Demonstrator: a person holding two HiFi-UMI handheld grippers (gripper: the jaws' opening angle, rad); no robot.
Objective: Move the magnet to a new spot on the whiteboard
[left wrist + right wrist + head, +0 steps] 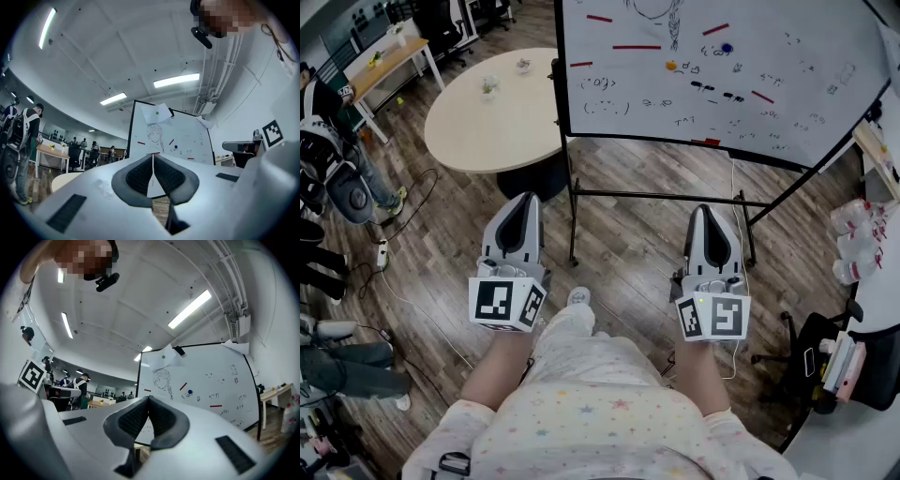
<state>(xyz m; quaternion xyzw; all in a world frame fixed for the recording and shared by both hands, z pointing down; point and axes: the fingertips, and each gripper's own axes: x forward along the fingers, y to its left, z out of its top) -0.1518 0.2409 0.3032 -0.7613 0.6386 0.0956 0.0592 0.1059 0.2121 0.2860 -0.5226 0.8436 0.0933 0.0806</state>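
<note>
Far to the left of the large black-framed whiteboard (769, 28), a person in dark clothing (323, 131) stands on the wood-plank floor (628, 234). Nearer, just beside the whiteboard's left edge, is the round beige counter (478, 131). It carries two small items that we cannot make out.

Below the whiteboard's lower left corner we hold the left gripper (523, 200), white with dark ribbed pads and well apart from the board. Its jaws are pressed together at the tips with nothing between them.

On the whiteboard's face, among hand-drawn doodles, we see a long red bar magnet (636, 47) toward the left. A small orange round magnet (671, 66) sits to its right. The blue round magnet (727, 48) is a little further right and higher, near the board's middle. It sits flat on the surface, well apart from both grippers.

Below the whiteboard's middle, near the crossbar of its black metal stand (656, 196), we hold the right gripper (705, 209). Its jaws also meet at the tips and grip nothing. Both grippers point toward the whiteboard.

Below the whiteboard's lower right corner, some clear plastic bottles (858, 234) are clustered.
</note>
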